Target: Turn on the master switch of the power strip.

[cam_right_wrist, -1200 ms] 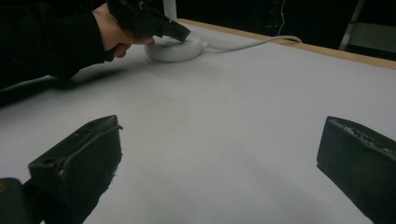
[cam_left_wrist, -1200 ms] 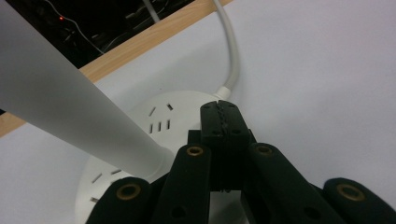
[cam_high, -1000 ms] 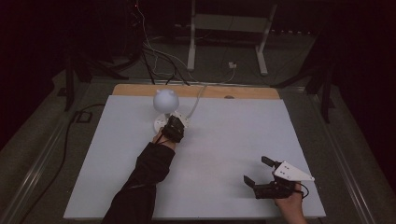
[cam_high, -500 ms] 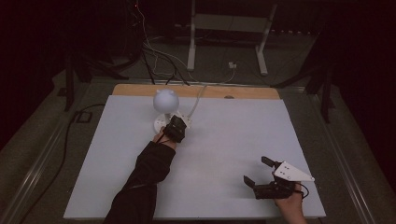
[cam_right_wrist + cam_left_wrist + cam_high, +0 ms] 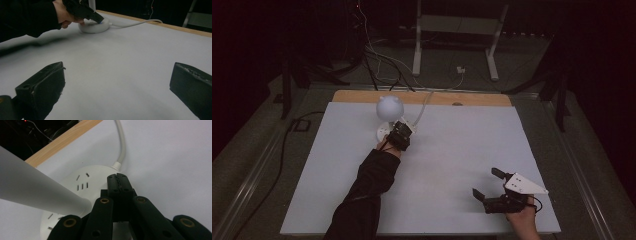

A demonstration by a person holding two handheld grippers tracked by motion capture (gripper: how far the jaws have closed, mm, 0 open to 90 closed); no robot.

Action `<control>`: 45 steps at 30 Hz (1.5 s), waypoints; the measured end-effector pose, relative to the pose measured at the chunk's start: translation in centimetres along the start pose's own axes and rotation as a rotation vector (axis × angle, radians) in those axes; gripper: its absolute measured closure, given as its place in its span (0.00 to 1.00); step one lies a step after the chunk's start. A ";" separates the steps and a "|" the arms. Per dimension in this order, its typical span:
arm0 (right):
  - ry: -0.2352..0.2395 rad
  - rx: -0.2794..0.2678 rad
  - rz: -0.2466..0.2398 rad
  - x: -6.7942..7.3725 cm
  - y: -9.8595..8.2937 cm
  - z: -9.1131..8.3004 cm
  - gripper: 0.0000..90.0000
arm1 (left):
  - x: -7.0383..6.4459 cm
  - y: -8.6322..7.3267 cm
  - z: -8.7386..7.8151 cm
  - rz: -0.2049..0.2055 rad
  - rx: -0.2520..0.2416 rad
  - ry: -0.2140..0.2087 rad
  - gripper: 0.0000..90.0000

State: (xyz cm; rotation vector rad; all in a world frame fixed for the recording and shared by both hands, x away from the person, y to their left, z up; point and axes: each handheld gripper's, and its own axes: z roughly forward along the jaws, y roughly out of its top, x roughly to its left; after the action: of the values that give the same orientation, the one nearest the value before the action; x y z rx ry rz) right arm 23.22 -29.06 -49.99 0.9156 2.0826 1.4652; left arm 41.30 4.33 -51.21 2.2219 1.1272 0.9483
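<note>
Lamp (image 5: 389,106): white globe on a round base (image 5: 82,185), at 11 o'clock on the table (image 5: 462,150), near the far wooden edge.
Cord (image 5: 121,142): runs from base toward 12 o'clock.
Left gripper (image 5: 119,178): jaws pressed together, tips resting on base top beside the sockets.
Right gripper (image 5: 488,184): at 5 o'clock, jaws wide, holding nothing, well apart from lamp.

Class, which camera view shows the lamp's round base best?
The left gripper view: the base is close, with its socket slots and cord plain. The high view shows it small, partly behind the left gripper. The right gripper view shows its side, far off.
</note>
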 end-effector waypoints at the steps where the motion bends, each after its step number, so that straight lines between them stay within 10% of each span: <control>1: 0.001 -0.002 0.000 0.0 0.0 0.0 0.00 | 0.3 0.1 0.0 -0.019 0.007 -0.021 1.00; 10: 0.001 -0.002 -0.003 0.1 0.1 0.0 0.00 | 0.7 0.7 0.1 0.003 0.051 -0.048 1.00; 18: -0.004 0.001 0.003 -0.1 0.0 0.0 0.00 | 0.7 0.0 -0.2 -0.029 -0.039 -0.037 1.00; 22: -0.008 -0.001 0.010 -0.3 -0.1 0.0 0.00 | 1.1 0.6 -1.8 -0.082 -0.111 -0.095 1.00; 33: -0.009 -0.009 0.001 -0.2 0.0 -0.1 0.00 | 1.5 1.1 -4.6 -0.100 -0.150 -0.149 0.99; 45: -0.010 -0.008 0.003 -0.2 0.0 -0.1 0.00 | 1.8 1.0 -7.0 -0.131 -0.172 -0.289 0.67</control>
State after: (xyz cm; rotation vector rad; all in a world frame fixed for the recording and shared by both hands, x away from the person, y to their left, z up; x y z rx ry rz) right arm 23.28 -29.24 -49.98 0.9221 2.0673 1.4668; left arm 37.28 5.96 -45.29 2.0391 1.0034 0.6208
